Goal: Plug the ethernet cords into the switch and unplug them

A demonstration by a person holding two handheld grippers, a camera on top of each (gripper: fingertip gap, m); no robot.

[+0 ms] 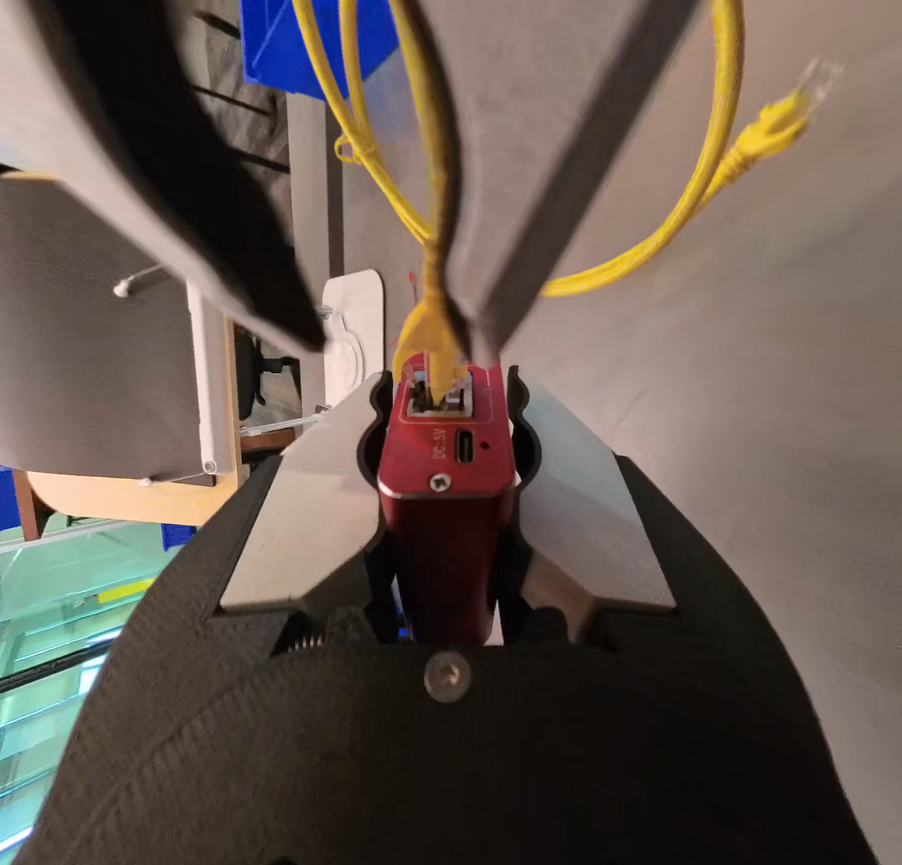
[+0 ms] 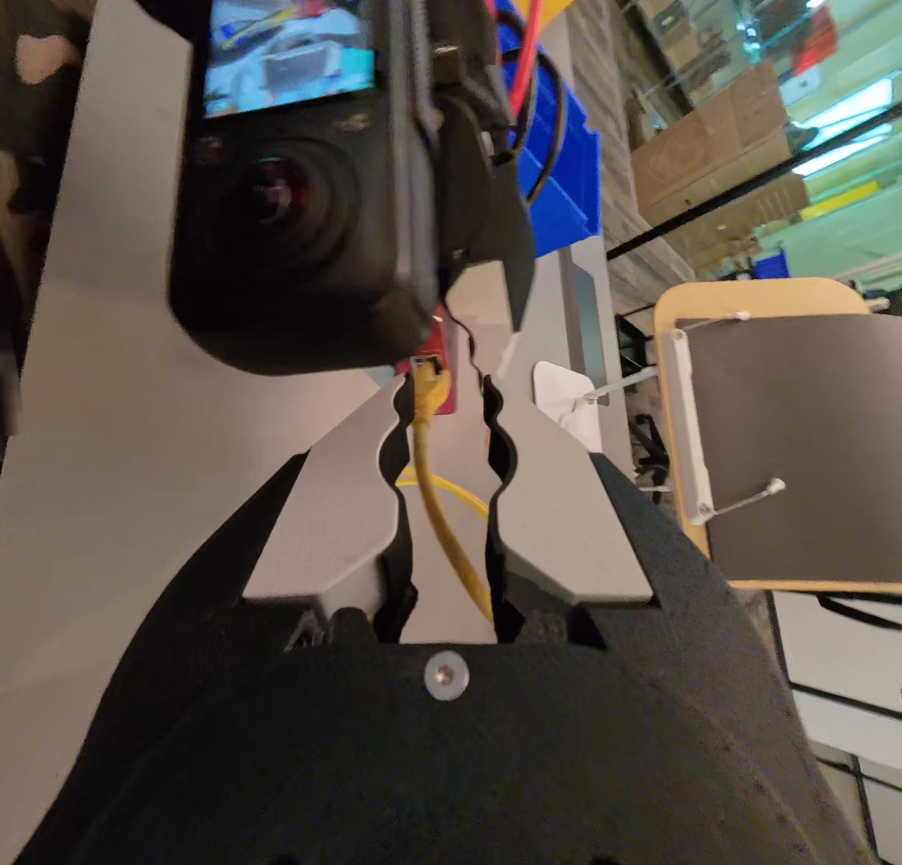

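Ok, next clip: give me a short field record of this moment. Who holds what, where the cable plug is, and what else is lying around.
left gripper: shut on the red metal switch box, held by its sides
right gripper: open, fingers either side of the yellow ethernet cable, not clamping it
plug: yellow connector sits at the switch's port; how deeply it is seated cannot be told
spare cable end: second yellow plug lying loose on the grey tabletop
background: blue plastic bin
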